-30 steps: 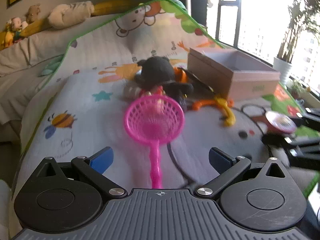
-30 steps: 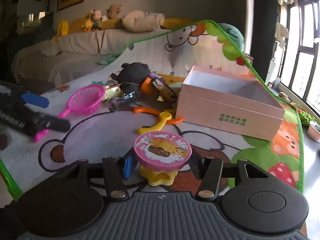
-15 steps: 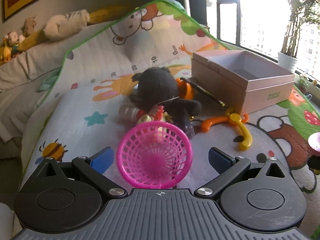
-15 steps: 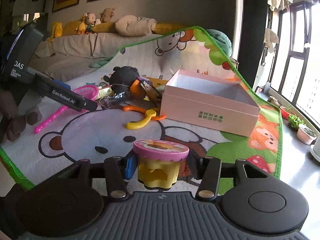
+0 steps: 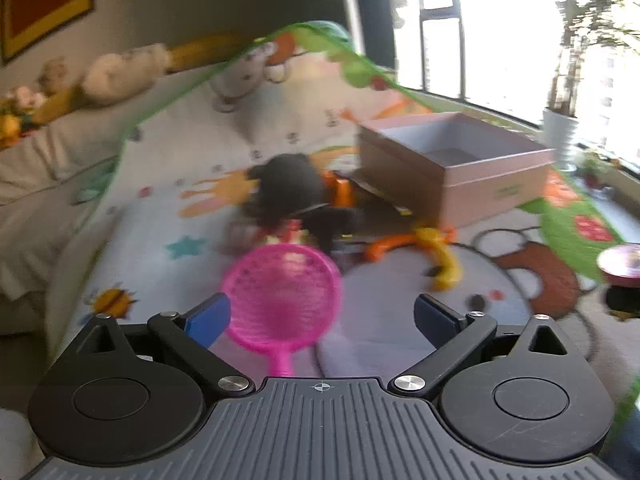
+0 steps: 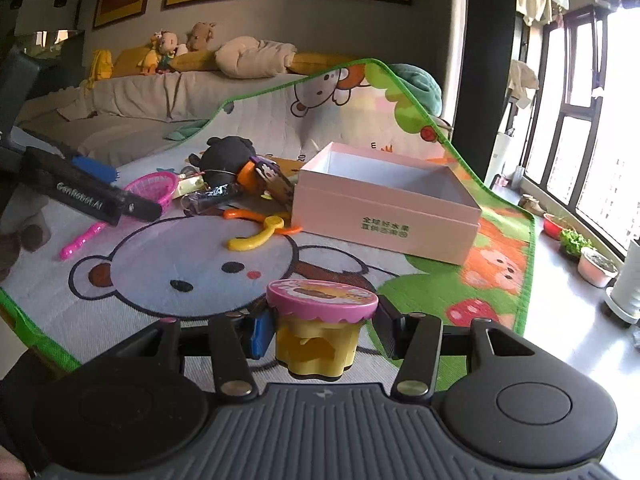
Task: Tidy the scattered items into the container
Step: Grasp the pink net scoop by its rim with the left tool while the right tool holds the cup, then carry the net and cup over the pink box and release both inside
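Right gripper [image 6: 320, 330] is clamped on a small yellow tub [image 6: 318, 346] with a pink lid [image 6: 322, 295]; it sits low in the middle of the right wrist view, held upright above the play mat [image 6: 192, 240]. Its blue-padded fingers [image 6: 260, 334] press the tub from both sides.

Left gripper [image 5: 320, 316] has its jaws spread wide, nothing between them gripped. The pink net scoop [image 5: 282, 294] lies on the mat in the lower middle of the left wrist view, its round head between the two blue fingertips [image 5: 208, 318] and its handle running back under the gripper body. That view is blurred, so I cannot tell whether a finger touches the scoop. In the right wrist view the left gripper [image 6: 100, 196] shows at the left edge, just over the scoop [image 6: 154, 188].

The pink box [image 6: 384, 216] stands open on the mat, right of centre in the right wrist view and in the upper right of the left wrist view [image 5: 456, 168]. Its inside looks bare as far as I can see.

Just left of the box lies a heap of toys: a black plush toy [image 6: 226, 160], an orange piece [image 6: 246, 170] touching it, and an orange and yellow curved toy [image 6: 256, 232] flat on the mat in front, near the box's left corner. A sofa [image 6: 140, 100] with stuffed animals [image 6: 176, 46] fills the upper left.
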The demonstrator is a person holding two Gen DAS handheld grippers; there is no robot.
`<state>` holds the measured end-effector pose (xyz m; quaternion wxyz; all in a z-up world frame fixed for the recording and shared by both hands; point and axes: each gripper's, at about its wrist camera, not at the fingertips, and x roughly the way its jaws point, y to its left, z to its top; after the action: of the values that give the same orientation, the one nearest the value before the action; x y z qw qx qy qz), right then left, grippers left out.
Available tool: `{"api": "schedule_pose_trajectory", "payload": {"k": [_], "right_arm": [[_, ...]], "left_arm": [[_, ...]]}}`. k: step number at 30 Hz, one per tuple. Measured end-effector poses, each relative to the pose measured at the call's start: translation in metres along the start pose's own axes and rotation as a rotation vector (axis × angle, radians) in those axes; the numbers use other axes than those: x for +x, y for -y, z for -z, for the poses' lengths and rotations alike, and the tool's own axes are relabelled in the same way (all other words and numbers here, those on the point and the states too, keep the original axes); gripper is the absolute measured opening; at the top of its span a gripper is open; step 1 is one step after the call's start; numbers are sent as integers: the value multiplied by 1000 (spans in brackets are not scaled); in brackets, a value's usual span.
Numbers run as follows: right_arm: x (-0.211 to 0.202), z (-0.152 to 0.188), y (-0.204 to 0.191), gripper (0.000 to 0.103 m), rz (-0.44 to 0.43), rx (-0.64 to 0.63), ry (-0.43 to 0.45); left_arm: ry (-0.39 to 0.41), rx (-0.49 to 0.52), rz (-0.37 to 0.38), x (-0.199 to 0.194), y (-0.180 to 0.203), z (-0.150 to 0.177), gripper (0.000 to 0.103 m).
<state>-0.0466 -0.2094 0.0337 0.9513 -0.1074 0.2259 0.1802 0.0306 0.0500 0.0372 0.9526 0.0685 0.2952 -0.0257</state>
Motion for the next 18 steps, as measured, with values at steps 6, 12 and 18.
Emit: {"api": "schedule_pose_trajectory", "payload": {"k": [6,12,18], "right_arm": [[2,1,-4,51,-13,3,-7],[7,2,-9,51,-27,-8,-23],[7,3,-10,51,-25,-11,-26]], "left_arm": [[-90,-62,-34,36,-23,-3,101],[-74,-65,-18,42,-22,-7,99],[-79,-42,-4,37,-17,-6,87]]}}
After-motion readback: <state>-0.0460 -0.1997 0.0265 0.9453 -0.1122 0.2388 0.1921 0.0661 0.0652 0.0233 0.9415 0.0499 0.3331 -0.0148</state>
